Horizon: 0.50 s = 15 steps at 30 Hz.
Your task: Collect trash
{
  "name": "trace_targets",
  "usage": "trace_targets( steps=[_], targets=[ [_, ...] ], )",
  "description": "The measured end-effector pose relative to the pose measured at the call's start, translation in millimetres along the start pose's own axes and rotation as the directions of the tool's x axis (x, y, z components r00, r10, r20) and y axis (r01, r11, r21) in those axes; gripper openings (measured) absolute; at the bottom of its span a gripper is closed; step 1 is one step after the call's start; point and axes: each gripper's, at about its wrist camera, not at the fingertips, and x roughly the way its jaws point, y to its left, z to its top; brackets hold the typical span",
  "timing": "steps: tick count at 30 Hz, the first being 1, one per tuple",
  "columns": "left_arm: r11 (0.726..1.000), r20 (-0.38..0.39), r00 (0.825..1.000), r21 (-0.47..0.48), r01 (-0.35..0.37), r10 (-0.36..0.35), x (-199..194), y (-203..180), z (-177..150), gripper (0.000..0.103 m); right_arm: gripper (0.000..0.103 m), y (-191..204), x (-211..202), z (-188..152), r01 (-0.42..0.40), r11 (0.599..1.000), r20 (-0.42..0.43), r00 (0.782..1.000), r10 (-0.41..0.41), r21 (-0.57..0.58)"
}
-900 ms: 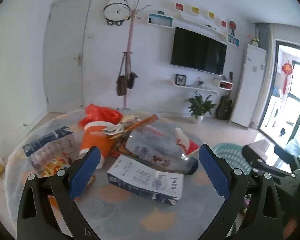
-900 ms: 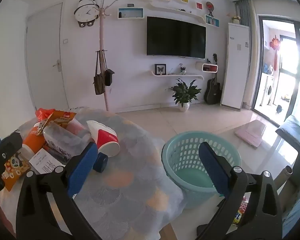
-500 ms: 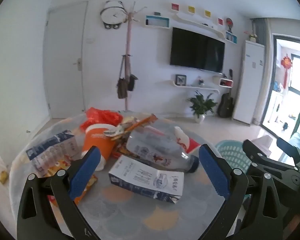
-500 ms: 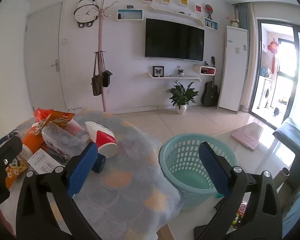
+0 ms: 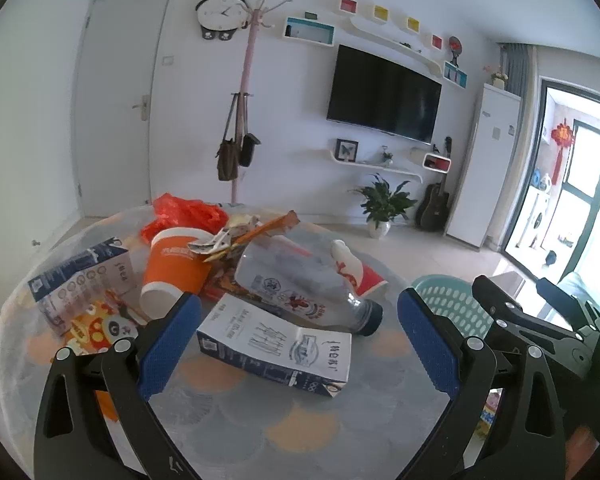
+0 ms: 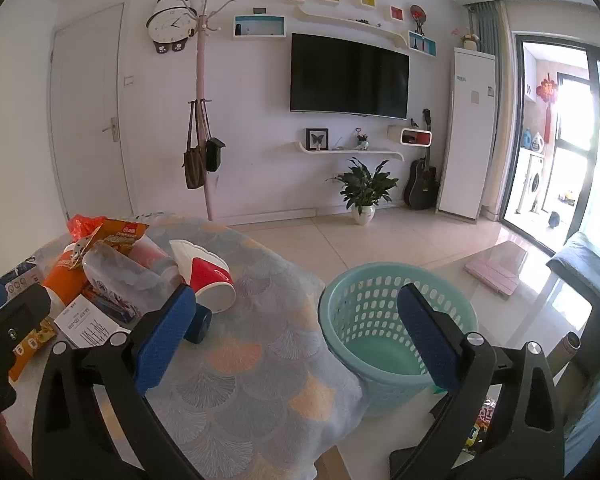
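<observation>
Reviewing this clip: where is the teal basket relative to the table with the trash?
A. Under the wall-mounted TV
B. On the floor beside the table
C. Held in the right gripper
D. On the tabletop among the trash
B: in the right wrist view the teal basket stands on the floor tiles, right next to the draped edge of the table, and looks empty inside.
</observation>
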Motion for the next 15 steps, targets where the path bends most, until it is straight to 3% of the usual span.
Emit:
trace_targets(
  steps=[15],
  targets=[
    [1.0,0.057,0.998,-0.017,0.022,-0.021,-9.2,6.7,5.4,0.095,0.096,-0.2,-1.2,-1.1,0.009,1.0,0.018,1.0,-0.009,-0.011]
  ],
)
